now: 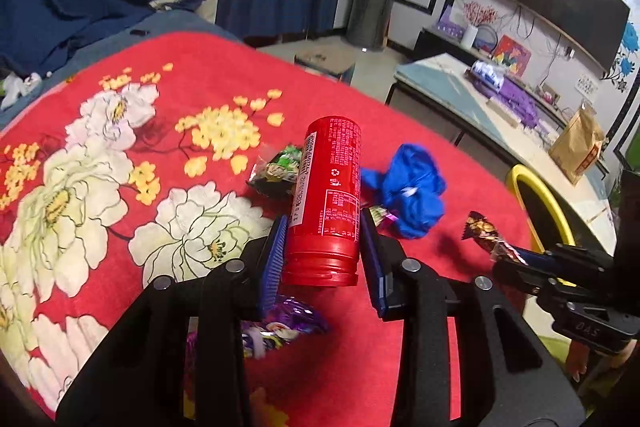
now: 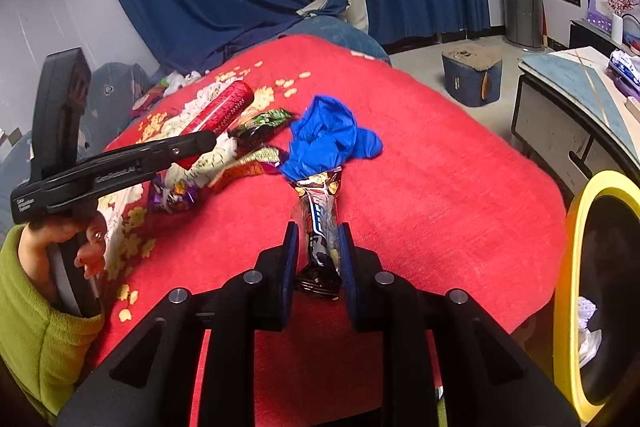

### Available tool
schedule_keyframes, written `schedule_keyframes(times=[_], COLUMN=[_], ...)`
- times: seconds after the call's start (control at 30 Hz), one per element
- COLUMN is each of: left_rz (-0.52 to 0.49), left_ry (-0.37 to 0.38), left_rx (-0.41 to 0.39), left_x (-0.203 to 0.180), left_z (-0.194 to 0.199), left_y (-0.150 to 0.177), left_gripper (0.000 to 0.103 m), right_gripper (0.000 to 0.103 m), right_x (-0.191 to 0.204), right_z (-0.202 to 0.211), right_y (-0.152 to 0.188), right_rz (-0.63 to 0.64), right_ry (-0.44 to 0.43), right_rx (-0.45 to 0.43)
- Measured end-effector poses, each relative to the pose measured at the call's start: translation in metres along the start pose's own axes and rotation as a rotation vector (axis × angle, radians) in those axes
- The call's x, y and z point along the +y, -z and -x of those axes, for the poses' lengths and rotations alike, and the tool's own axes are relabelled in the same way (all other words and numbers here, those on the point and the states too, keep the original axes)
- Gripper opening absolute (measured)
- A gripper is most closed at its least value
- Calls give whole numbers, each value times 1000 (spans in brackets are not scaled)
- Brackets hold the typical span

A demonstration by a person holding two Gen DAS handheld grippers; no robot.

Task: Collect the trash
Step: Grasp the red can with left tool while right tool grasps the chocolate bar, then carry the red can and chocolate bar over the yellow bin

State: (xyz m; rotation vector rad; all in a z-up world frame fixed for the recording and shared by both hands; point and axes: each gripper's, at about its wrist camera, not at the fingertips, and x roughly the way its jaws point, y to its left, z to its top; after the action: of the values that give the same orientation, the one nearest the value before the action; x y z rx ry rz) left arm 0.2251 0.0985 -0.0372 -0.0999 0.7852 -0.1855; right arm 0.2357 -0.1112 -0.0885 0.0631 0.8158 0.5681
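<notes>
The left tool (image 1: 324,251) is clamping a red cylindrical can (image 1: 326,203) above the red floral blanket (image 1: 120,155) — the right tool (image 2: 318,255) is pinching a shiny brown snack wrapper (image 2: 320,215) beside the yellow-rimmed bin (image 2: 576,267).

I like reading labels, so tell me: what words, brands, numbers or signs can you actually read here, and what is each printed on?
"DAS": on the right hand-held gripper, seen from the left camera.
"GenRobot.AI": on the side of the left hand-held gripper, seen from the right camera.
Recycling symbol: on the red can; its other print is too small to read.
Snack bar wrapper: lettering too distorted to read.
</notes>
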Motion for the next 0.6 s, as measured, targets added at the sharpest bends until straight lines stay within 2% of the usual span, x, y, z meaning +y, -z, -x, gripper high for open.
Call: schedule_keyframes(times=[0.3, 0.6], left_rz=[-15, -29], left_ry=[39, 83], left_rx=[-81, -100], left_x=[-33, -61], left_z=[21, 24], left_y=[-5, -2], left_gripper=[28, 28], right_gripper=[19, 19], right_x=[1, -17], right_z=[34, 62], right_y=[-10, -18], right_rz=[47, 42], right_ry=[23, 74], right_rx=[-84, -145])
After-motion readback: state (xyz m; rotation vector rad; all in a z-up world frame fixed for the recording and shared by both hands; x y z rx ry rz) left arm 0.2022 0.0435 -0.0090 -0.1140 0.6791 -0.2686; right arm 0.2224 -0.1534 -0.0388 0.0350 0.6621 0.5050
